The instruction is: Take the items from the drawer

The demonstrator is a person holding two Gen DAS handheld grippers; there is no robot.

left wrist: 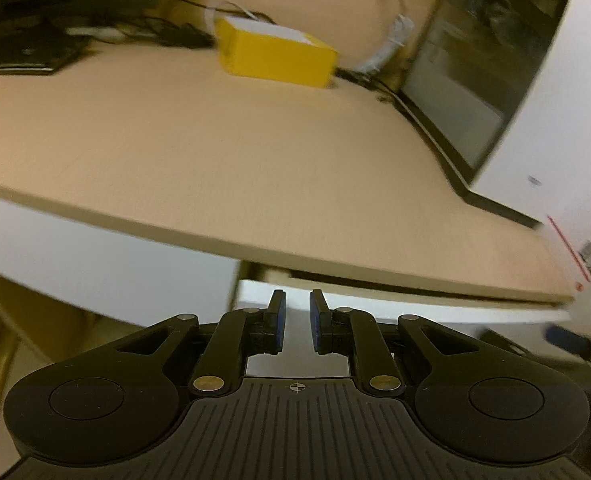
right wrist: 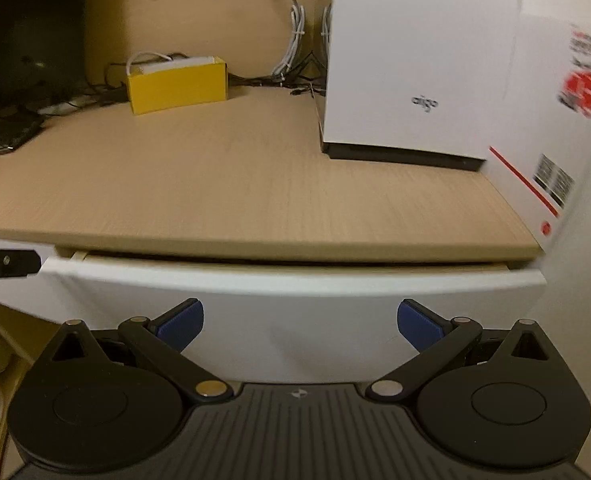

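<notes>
A white drawer front (right wrist: 295,284) sits just under the wooden desk top (right wrist: 235,184), with a thin dark gap along its upper edge; nothing inside it is visible. My right gripper (right wrist: 300,320) faces the middle of the drawer front, open wide, with nothing between its blue pads. My left gripper (left wrist: 297,312) is at the drawer's (left wrist: 375,304) upper left corner, its pads drawn together to a narrow slit with nothing between them. One black finger of it shows at the left edge of the right wrist view (right wrist: 11,264).
On the desk top (left wrist: 215,152) stand a yellow box (right wrist: 177,84) at the back, a tall white computer case (right wrist: 423,60) on the right, and a dark flat device (left wrist: 19,52) on the left. Cables (right wrist: 291,40) hang along the back wall.
</notes>
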